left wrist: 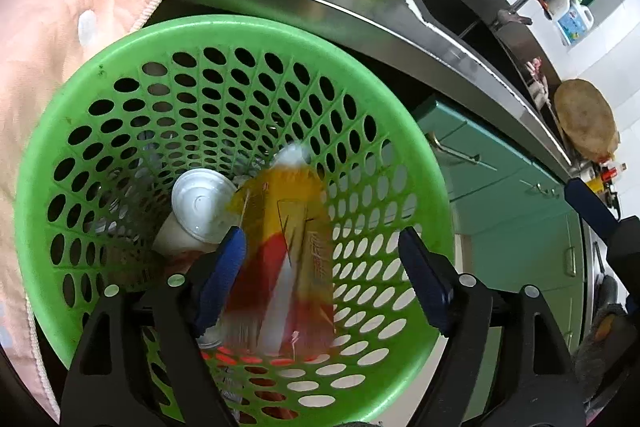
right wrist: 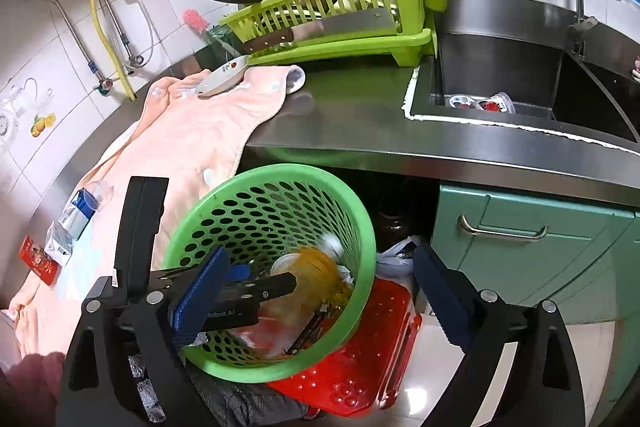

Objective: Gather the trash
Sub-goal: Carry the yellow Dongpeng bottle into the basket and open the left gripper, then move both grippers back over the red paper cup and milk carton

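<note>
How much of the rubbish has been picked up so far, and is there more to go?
Done: a white plastic lidded cup lies in the green perforated basket. In hand: a blurred yellow-and-red wrapper sits between the open left gripper fingers, apparently dropping. Left: a crumpled wrapper in the steel sink and a red packet on the pink towel.

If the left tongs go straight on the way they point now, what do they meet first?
Most likely the blurred yellow-and-red wrapper lying between the open left tongs, inside the green basket. Depth is unclear; the white lidded cup lies just beside.
</note>
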Demonstrator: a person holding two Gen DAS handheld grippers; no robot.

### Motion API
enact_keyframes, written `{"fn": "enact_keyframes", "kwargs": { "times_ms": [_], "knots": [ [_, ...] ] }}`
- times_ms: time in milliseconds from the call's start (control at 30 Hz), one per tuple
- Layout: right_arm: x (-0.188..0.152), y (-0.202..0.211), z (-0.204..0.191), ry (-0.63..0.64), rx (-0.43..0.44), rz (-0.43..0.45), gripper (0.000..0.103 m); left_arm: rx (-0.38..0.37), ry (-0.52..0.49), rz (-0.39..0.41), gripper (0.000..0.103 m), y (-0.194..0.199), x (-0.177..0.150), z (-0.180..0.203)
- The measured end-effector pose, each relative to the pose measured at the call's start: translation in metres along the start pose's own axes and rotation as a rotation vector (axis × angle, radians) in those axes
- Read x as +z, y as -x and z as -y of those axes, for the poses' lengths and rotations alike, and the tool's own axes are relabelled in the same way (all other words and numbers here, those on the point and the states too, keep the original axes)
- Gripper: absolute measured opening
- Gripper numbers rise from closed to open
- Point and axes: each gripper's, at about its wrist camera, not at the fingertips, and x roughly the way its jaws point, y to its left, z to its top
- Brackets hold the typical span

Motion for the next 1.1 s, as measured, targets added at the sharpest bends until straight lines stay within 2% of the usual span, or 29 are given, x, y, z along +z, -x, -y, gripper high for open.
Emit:
{"fn": "enact_keyframes", "kwargs": {
  "times_ms": [200, 333, 633, 800, 1100],
  "knots": [
    [0.002, 0.005, -0.004, -0.008, -0.02, 0.026, 0.091, -0.006, 0.003, 0.032, 0.078, 0.02, 0.0, -0.005],
    [0.004, 0.007, -0.013, -0.001, -0.024, 0.04, 0.091, 0.017, -0.014, 0.071, 0.078, 0.044, -0.002, -0.006],
    [0.008, 0.004, -0.063, 0.094, 0.035, 0.029, 0.091, 0.095, -0.006, 0.18, 0.078, 0.116, -0.015, -0.029],
    [0.01, -0.004, -0.101, 0.146, 0.089, 0.019, 0.092, 0.168, 0.02, 0.234, 0.078, 0.157, -0.029, -0.057],
    [0.009, -0.029, -0.177, 0.238, 0.191, -0.026, 0.092, 0.311, 0.136, 0.34, 0.078, 0.242, -0.06, -0.135]
  ]
}}
